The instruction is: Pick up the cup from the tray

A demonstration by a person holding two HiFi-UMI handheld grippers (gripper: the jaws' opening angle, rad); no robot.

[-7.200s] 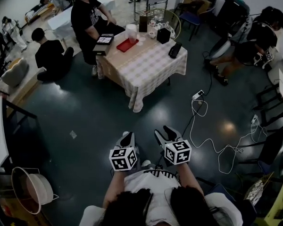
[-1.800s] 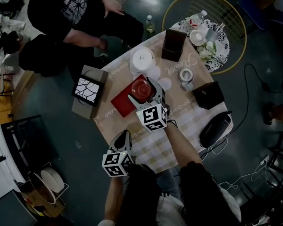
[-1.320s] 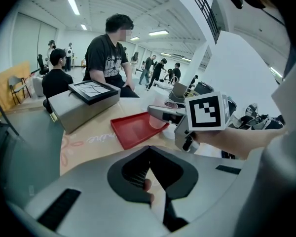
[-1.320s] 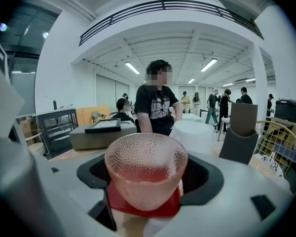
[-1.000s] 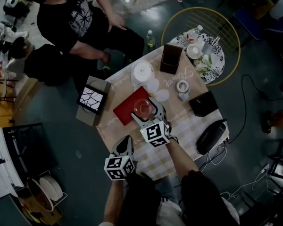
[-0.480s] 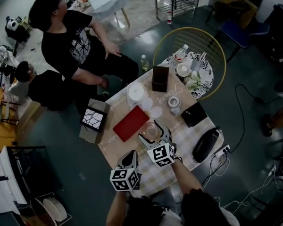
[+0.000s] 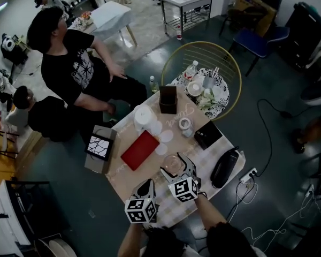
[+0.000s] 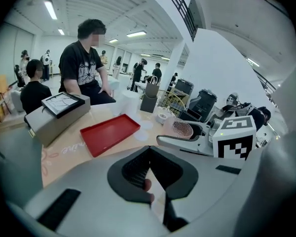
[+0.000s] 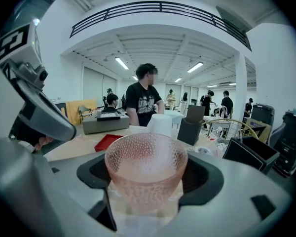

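Off the tray now, the cup sits clamped in the right claw above the table. Left claw is closed, empty.

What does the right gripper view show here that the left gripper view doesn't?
Only the right gripper view: the right claw seen from inside, closed on the pink dimpled cup and gripping it on both sides. Only the left gripper view: the left claw shut with nothing in it, and the whole red tray, bare. Both: the cup, the tray and the seated person in black.
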